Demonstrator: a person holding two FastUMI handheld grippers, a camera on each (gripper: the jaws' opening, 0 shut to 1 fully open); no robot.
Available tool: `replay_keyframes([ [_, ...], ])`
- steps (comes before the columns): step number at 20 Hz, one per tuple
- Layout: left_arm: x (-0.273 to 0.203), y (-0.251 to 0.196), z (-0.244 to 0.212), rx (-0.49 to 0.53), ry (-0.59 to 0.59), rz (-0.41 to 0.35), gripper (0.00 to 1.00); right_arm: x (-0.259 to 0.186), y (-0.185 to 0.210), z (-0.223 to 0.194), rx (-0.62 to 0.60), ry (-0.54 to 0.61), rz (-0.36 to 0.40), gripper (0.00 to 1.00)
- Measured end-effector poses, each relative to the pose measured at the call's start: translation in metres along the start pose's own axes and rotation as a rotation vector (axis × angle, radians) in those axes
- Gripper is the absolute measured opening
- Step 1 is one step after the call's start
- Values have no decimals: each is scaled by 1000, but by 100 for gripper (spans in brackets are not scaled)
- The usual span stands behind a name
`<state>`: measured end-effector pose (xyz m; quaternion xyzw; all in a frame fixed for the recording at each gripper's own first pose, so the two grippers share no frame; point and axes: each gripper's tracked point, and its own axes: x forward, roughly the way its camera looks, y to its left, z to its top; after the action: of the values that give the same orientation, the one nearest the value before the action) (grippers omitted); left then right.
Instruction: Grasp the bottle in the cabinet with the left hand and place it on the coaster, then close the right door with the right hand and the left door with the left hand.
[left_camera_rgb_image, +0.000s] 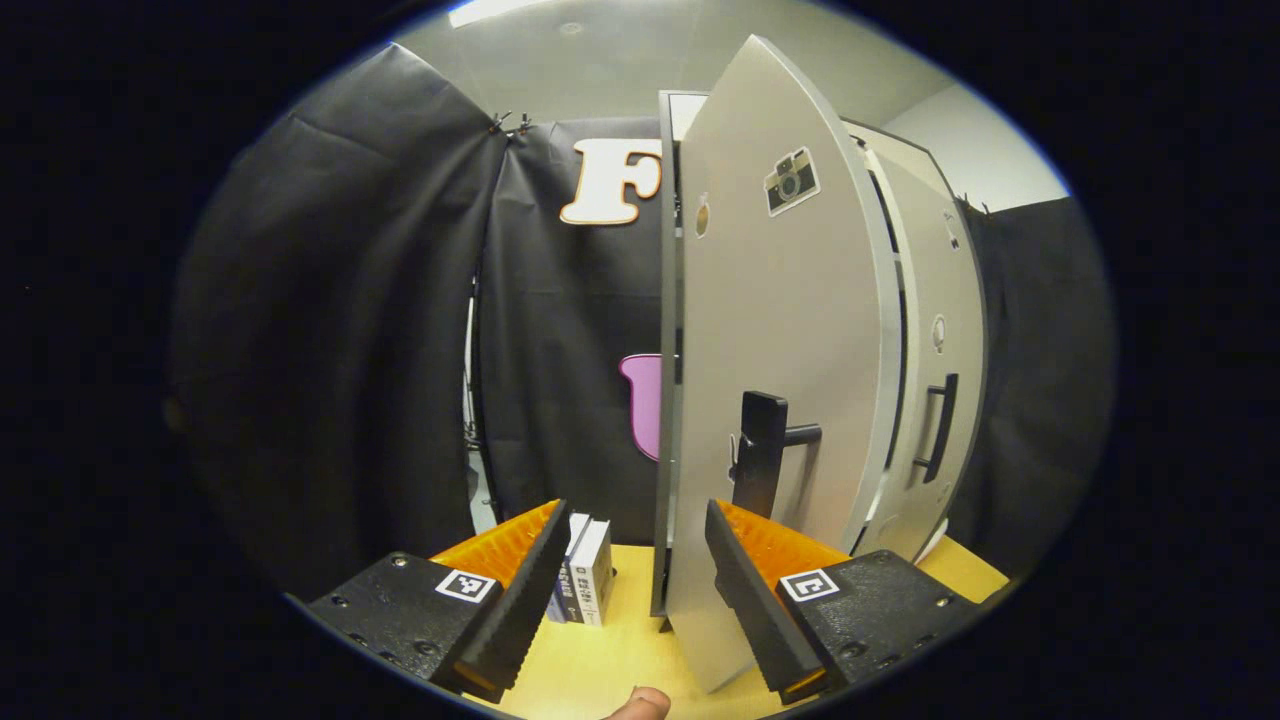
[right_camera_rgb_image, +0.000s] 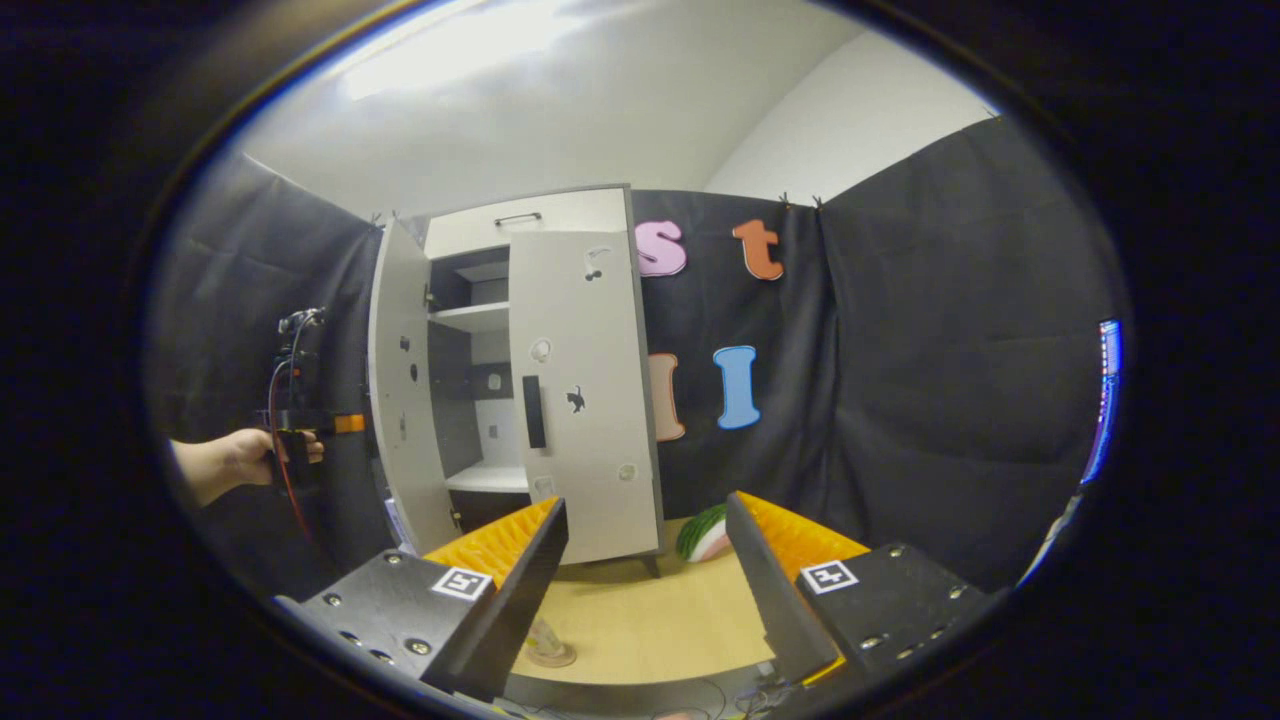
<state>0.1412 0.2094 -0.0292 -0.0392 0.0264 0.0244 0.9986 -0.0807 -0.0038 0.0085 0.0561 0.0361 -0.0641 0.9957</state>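
Risking a glancing push: left gripper (left_camera_rgb_image: 635, 590) straddles edge of left door (left_camera_rgb_image: 770, 400) w/ handle (left_camera_rgb_image: 765, 450) just beyond, so door could slip off or swing back. Spread wide, nothing pinched; right gripper (right_camera_rgb_image: 645, 590) likewise spread, empty, well back from right door (right_camera_rgb_image: 585, 400), nearly shut. Bottle (right_camera_rgb_image: 545, 645) near, by right gripper's left finger; coaster can't tell

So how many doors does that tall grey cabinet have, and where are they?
2 tall doors: the left door swung wide open at the grey cabinet's left edge, the right door nearly shut across its front. A small handled panel sits above.
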Motion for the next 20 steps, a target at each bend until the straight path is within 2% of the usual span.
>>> replay_keyframes([
  [3,2,-12,0,1,-4,-25,88,-14,0,5,-13,1,-39,93],
  [4,2,-14,1,5,-6,-32,90,-19,-2,7,-12,1,-52,96],
  [5,3,-15,1,5,-6,-37,88,-24,-2,9,-12,-2,-65,92],
  [6,3,-16,0,3,-3,-43,86,-27,-4,9,-12,-5,-80,92],
  [7,4,-17,0,0,-2,-51,86,-30,-6,9,-11,-5,-96,100],
  [8,4,-19,-1,-4,0,-60,86,-33,-5,8,-10,-1,-108,92],
  [10,5,-25,-1,-3,-1,-82,87,-38,-6,4,-3,10,-138,96],
  [12,9,-27,-1,0,-2,-84,88,-46,0,3,8,9,-152,93],
  [13,11,-28,-3,-3,4,-84,86,-51,1,6,11,-4,-159,96],
  [16,17,-32,-3,-14,24,-99,88,-59,4,16,10,-42,-178,96],
  [17,20,-35,-2,-13,26,-105,87,-62,3,15,8,-46,-186,92],
  [19,22,-41,-1,1,19,-115,89,-67,4,14,6,-47,-198,100],
  [20,22,-44,-1,4,21,-117,89,-70,5,15,5,-48,-197,92],
])
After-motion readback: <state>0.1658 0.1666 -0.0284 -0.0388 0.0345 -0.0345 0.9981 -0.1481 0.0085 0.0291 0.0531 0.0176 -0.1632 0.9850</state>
